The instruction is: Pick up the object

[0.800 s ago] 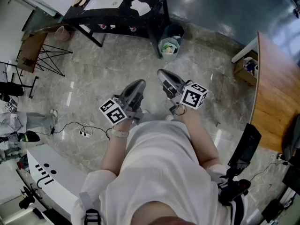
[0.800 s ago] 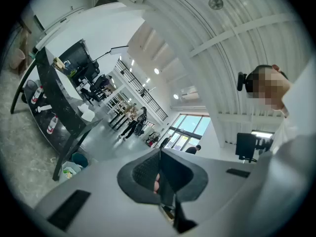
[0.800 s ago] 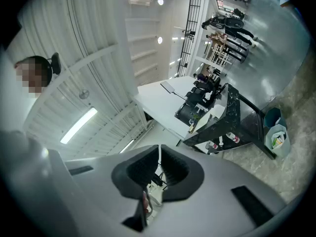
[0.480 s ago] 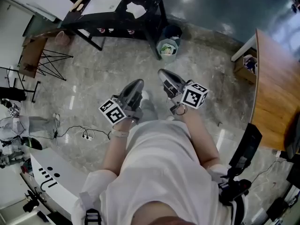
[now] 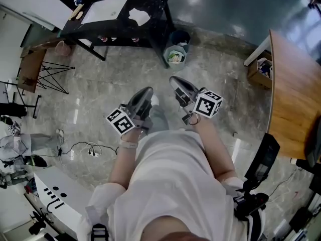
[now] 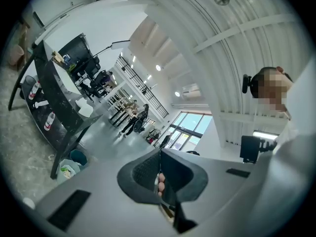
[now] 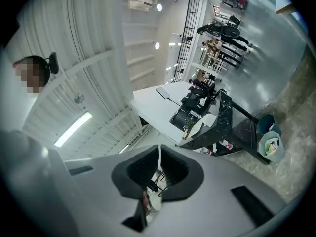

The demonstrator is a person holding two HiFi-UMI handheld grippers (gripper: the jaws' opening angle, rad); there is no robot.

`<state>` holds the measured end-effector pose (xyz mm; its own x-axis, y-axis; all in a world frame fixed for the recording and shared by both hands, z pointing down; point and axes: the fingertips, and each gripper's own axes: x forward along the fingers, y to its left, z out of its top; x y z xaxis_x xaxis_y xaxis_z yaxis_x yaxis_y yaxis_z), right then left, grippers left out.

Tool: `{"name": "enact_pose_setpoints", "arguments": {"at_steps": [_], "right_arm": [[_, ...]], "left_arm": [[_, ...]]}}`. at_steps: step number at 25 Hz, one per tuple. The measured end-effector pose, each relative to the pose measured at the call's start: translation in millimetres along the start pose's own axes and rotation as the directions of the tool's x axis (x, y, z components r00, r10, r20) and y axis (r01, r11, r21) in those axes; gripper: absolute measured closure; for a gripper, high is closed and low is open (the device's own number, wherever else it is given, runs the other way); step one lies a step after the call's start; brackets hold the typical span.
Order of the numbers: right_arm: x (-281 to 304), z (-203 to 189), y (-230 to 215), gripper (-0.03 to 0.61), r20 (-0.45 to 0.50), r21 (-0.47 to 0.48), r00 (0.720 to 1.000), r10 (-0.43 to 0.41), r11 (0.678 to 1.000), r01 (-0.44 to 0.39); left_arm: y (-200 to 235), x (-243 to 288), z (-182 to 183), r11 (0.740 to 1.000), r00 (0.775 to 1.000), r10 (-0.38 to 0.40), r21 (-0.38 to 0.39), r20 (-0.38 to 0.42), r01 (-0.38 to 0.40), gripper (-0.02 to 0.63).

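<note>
While both grippers hang close in front of the person [image 5: 170, 185], well above the floor [image 5: 220, 84], neither has hold of anything: left gripper [image 5: 147, 90] has its jaws pressed together with nothing between them; right gripper [image 5: 173, 79] is the same, pads meeting and empty in its own view; which object is meant I cannot tell, nothing is singled out and nothing lies within reach; likeliest place is the black table [image 5: 155, 4], ahead and a bit to the left, well apart from both tips; its long side runs across the view, slightly slanted; on top lie a white sheet [image 5: 103, 9] and a crumpled white thing [image 5: 138, 15], small items on the lower shelf too small to name; long axis of any target cannot be read from here; judgement: left gripper is on the nearer side for the sheet, right gripper about as near to the table's right end; both need to open first; a bin [image 5: 175, 56] with a bag stands just beside the table's right leg, between it and the right gripper, so it could get in the way; wooden desk [image 5: 296, 99] and cardboard box [image 5: 258, 69] off to the right, cable [image 5: 90, 148] on the floor to the left, all clear of the straight path.
</note>
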<state>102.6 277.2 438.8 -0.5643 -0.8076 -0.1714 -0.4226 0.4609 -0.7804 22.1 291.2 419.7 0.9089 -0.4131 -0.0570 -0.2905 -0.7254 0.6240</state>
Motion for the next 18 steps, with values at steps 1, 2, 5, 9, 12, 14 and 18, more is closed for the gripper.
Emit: {"name": "enact_pose_setpoints", "arguments": {"at_steps": [1,2,5,9,12,14,18], "right_arm": [[3,0,-4,0.557,0.0,0.001,1.0,-0.005,1.0,0.005],[6,1,-8,0.555,-0.001,0.002,1.0,-0.01,1.0,0.01],[23,3,-23,0.557,-0.005,0.007,1.0,-0.026,1.0,0.026],[56,6,-42,0.555,-0.018,0.018,0.998,-0.055,0.998,0.056],[88,6,-61,0.555,-0.035,0.022,0.996,-0.081,0.996,0.082],[112,10,-75,0.555,-0.044,0.024,0.994,-0.098,0.995,0.1],[165,24,-102,0.555,-0.051,0.028,0.991,-0.124,0.992,0.126]], "left_arm": [[5,2,1,1.0,1.0,0.001,-0.005,-0.002,-0.001,0.606],[10,4,2,1.0,1.0,0.001,-0.009,-0.003,-0.001,0.606],[30,10,9,1.0,1.0,-0.001,-0.024,-0.005,0.001,0.606],[66,14,28,0.998,1.0,0.002,-0.055,-0.002,-0.002,0.606],[101,19,47,0.997,1.0,0.001,-0.078,0.0,-0.001,0.606],[125,25,62,0.995,1.0,0.001,-0.097,0.007,0.0,0.606],[173,39,98,0.992,1.0,-0.009,-0.125,0.018,0.011,0.606]]}}
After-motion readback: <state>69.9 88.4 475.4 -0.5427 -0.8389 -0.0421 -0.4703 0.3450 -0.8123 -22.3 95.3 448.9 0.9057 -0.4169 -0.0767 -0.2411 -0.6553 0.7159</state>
